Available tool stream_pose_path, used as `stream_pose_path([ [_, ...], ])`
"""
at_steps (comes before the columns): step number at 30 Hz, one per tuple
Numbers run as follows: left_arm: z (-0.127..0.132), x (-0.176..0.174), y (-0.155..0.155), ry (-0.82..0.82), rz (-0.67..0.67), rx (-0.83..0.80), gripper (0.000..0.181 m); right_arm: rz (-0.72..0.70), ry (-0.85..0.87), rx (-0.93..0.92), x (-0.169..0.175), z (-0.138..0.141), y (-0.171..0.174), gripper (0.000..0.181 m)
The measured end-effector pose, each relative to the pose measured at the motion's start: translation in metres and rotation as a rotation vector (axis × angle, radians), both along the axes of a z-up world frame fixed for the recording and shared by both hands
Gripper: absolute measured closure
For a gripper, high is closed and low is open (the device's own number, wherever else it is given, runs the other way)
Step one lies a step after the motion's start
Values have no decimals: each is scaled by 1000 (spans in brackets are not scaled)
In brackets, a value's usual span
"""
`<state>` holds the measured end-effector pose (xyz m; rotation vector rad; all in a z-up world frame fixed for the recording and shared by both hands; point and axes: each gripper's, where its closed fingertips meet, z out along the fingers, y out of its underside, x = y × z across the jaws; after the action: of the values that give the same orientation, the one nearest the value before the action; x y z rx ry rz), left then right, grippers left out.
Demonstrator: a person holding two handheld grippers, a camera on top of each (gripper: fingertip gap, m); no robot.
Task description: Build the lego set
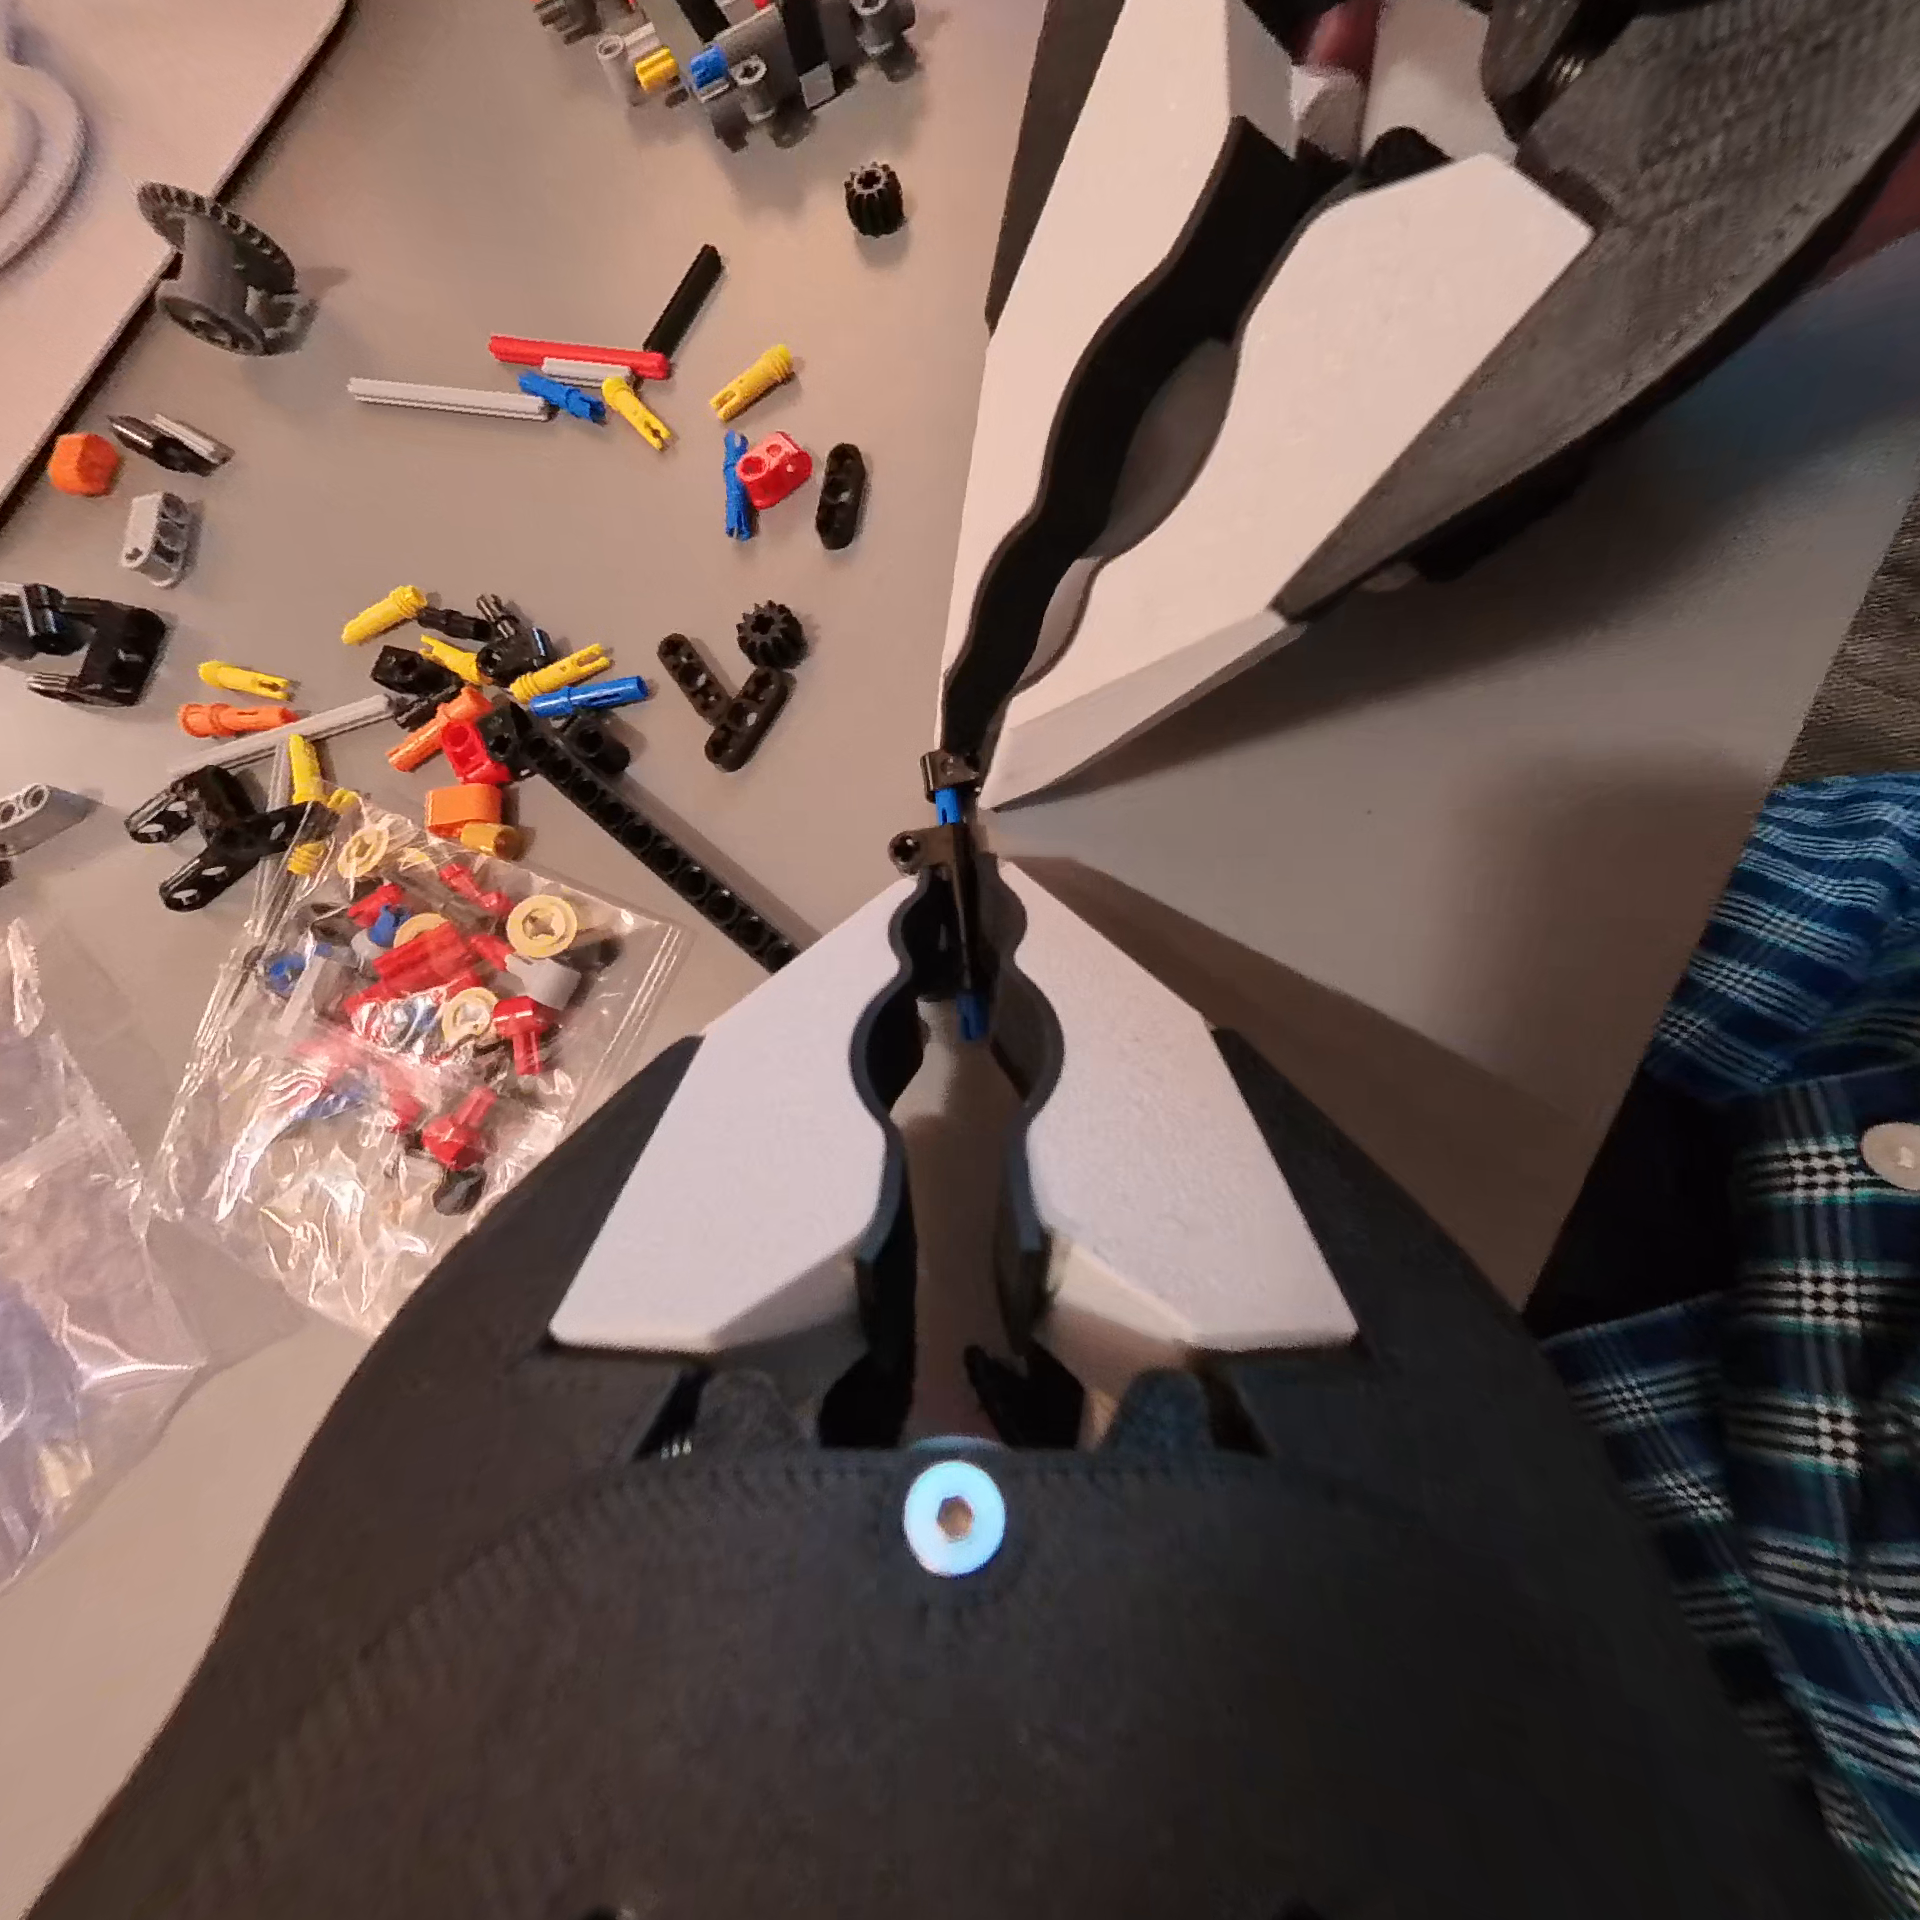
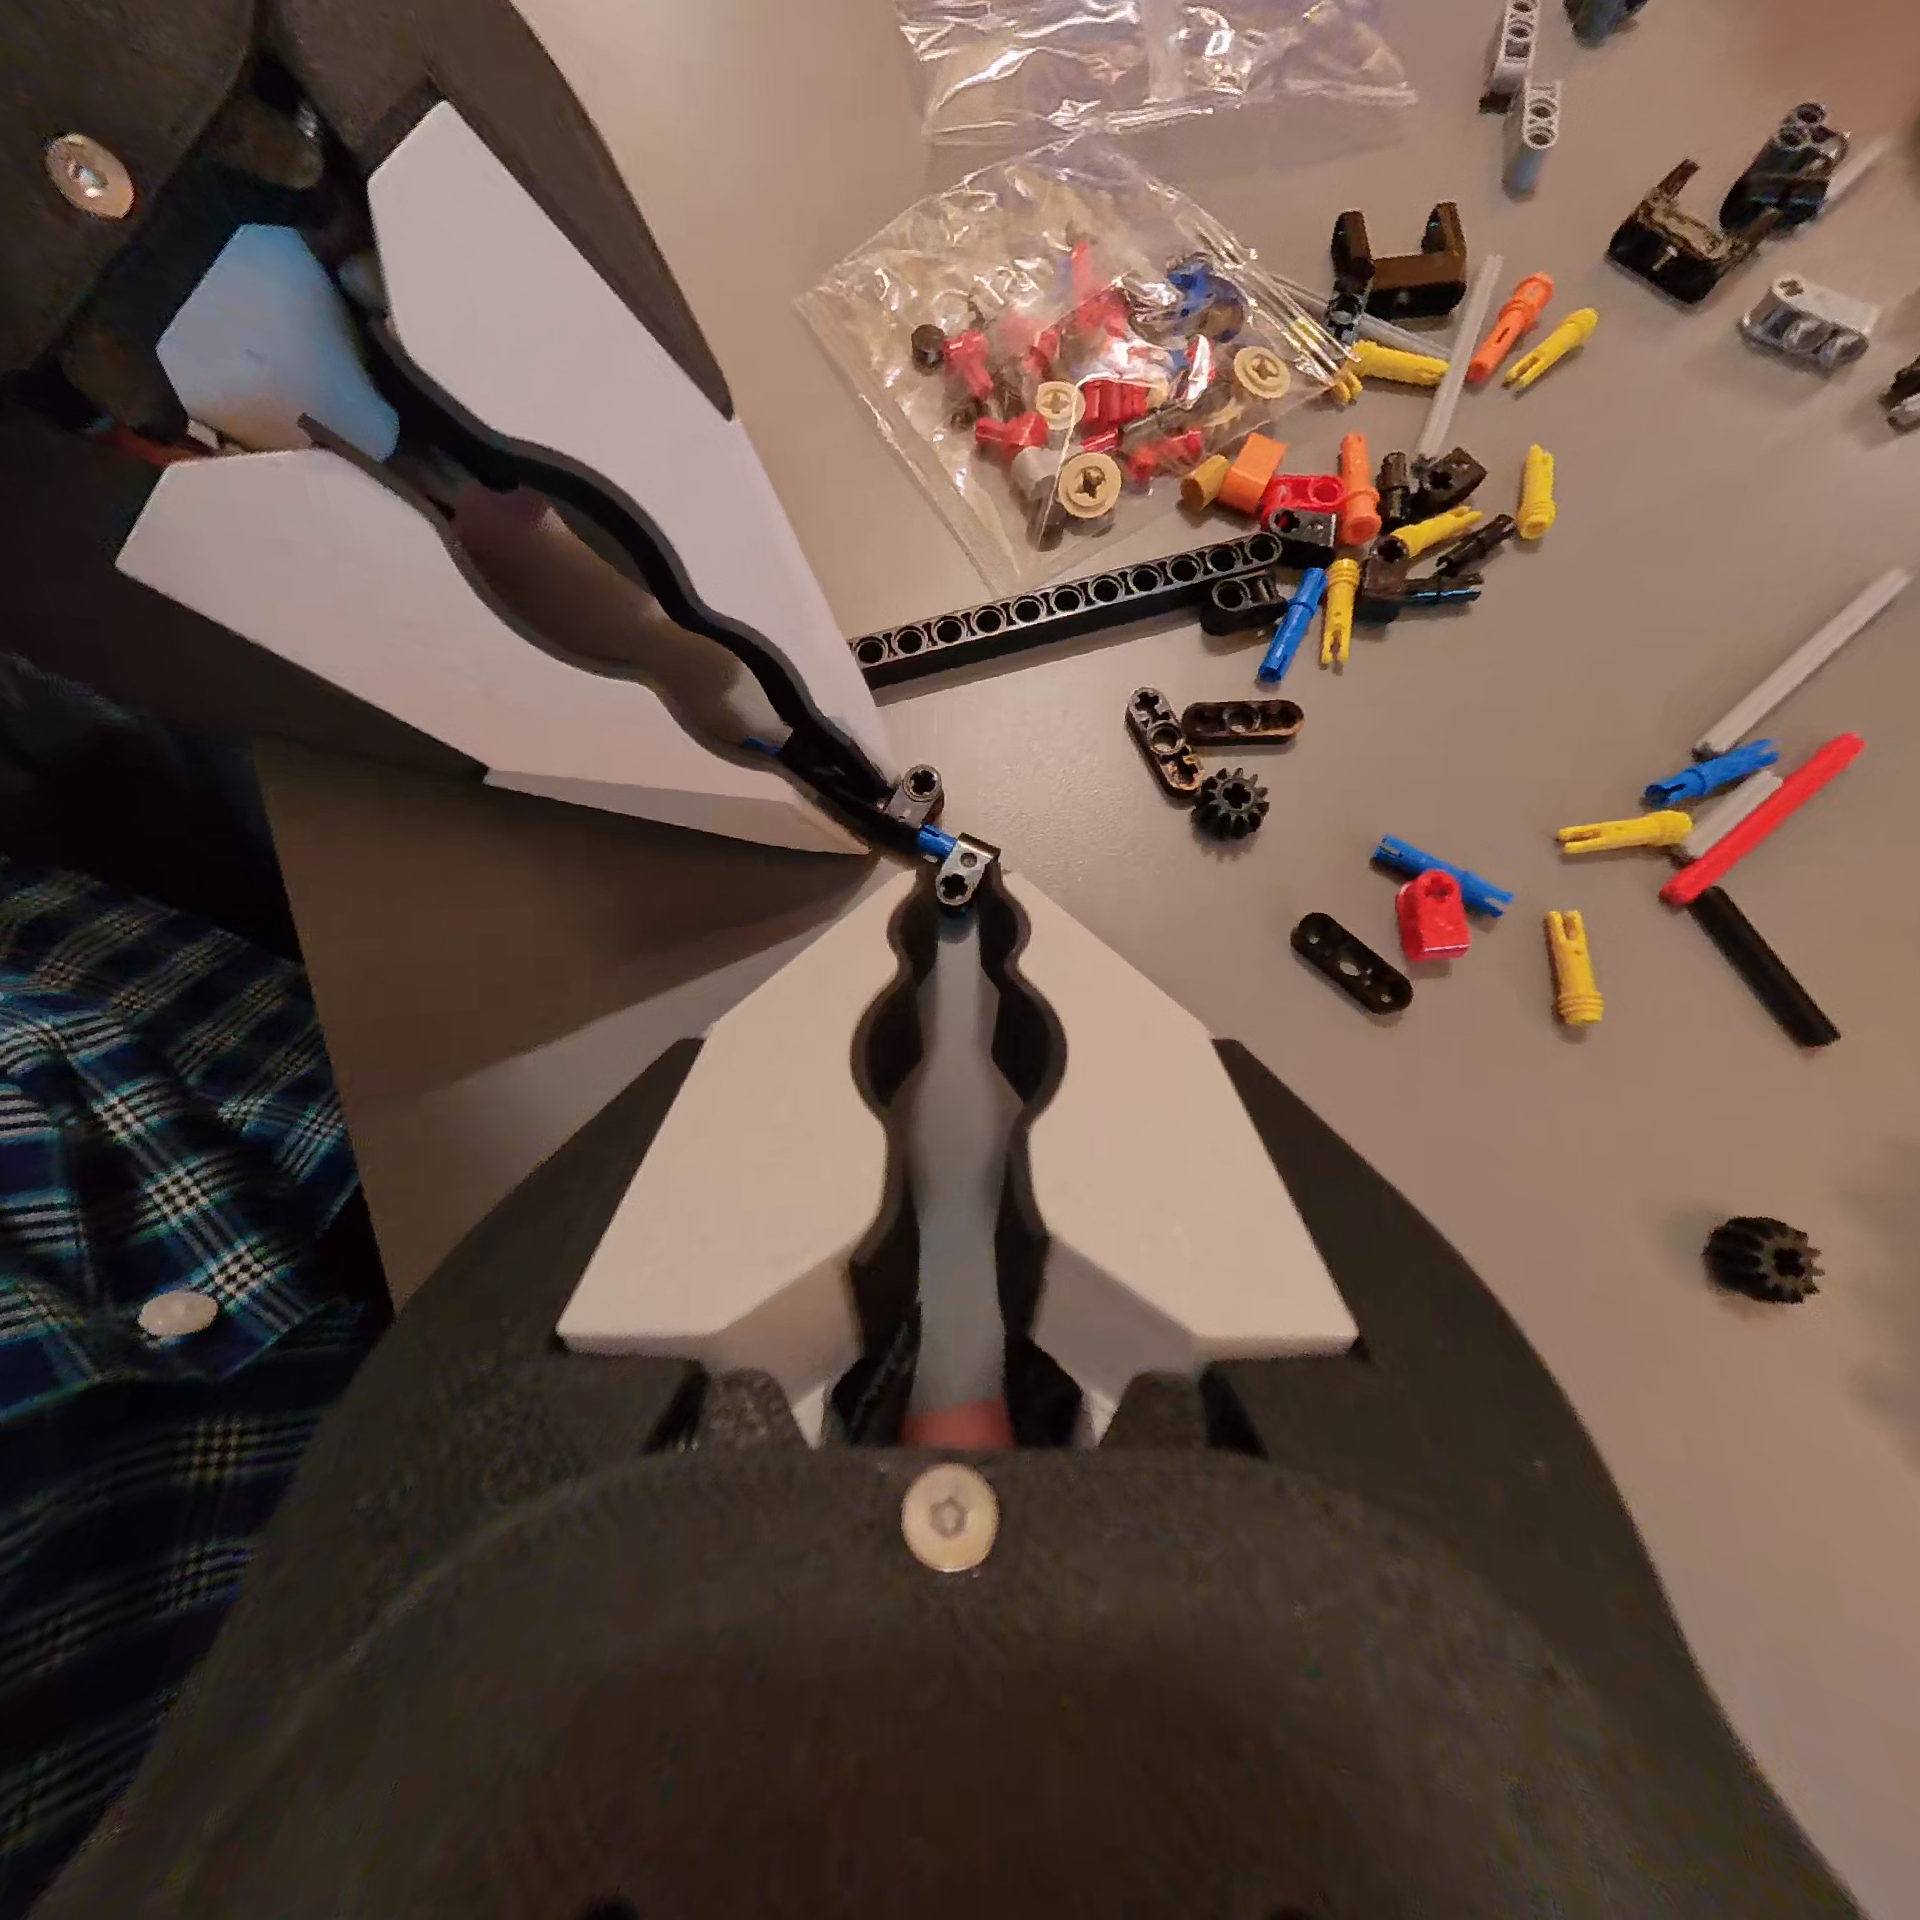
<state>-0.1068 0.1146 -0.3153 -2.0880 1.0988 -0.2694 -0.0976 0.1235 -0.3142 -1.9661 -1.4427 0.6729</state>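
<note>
Smooth grey tabletop (image 1: 1455, 852) under soft, warm indoor light, faint shadows.

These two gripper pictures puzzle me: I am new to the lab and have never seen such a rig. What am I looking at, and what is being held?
There is no robot arm here. A person in a plaid shirt holds a two-fingered tool in each hand, and each tool carries a camera looking forward along its fingers.

One picture is from the left gripper, the other from the right gripper; each also shows the other tool coming in from above.

Both pairs of jaws are shut on small black connector pieces, the left piece and the right piece. A blue pin bridges the two, above the grey table.

On the table lie loose pieces: a long black beam, a red connector, a black gear, yellow and blue pins, and a clear bag of parts.
</note>
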Motion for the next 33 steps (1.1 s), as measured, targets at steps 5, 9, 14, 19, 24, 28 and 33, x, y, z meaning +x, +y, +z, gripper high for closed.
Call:
stream_pose_path([
  [5,0,0,0,-16,-28,-20,177,60,11,-38,-1,0,0,175],
  [9,0,1,0,-23,-33,-29,177,40,12,-41,-1,0,0,176],
  [14,0,0,0,-20,-30,-24,177,-82,-3,13,-1,0,1,176],
  [19,0,1,0,-11,-31,-13,177,-179,-9,14,-1,0,1,176],
  [24,0,0,1,-5,-29,-6,177,-176,-23,53,-1,0,0,176],
  [28,0,1,1,-2,-15,-4,177,-214,-45,108,-1,0,0,176],
  [33,0,1,1,22,9,24,177,-239,-42,102,-1,0,1,176],
])
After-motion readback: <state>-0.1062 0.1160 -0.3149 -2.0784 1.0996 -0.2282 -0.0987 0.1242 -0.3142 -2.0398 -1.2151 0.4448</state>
